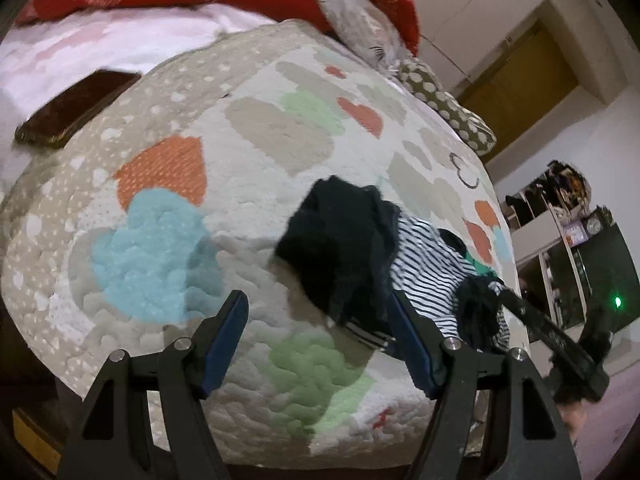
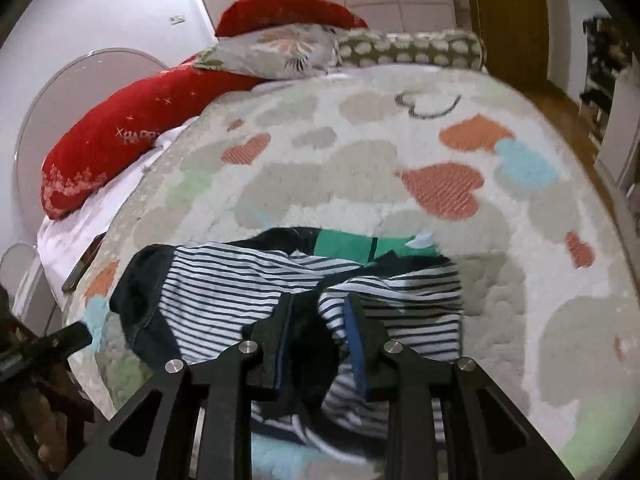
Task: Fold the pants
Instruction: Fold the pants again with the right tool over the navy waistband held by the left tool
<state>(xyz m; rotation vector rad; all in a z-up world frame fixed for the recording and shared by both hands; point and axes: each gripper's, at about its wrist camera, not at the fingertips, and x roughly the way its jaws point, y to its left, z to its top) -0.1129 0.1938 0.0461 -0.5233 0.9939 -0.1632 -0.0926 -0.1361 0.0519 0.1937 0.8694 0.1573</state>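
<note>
The pants (image 1: 424, 276) are navy-and-white striped with dark navy parts, lying bunched on the heart-patterned quilt (image 1: 256, 168). A dark navy fold (image 1: 340, 248) lies at their left end. My left gripper (image 1: 316, 316) is open and empty, its right finger beside the pants' left edge. In the right wrist view the pants (image 2: 240, 280) spread across the quilt (image 2: 400, 200). My right gripper (image 2: 320, 312) is shut on a bunch of the striped fabric. It also shows in the left wrist view (image 1: 560, 344) at the right end of the pants.
A dark phone (image 1: 76, 108) lies on the bed's left. Red pillows (image 2: 132, 128) and patterned cushions (image 2: 408, 50) line the headboard end. A green garment (image 2: 348, 244) lies under the pants. The bed edge drops off to a wooden floor (image 2: 560, 112) on the right.
</note>
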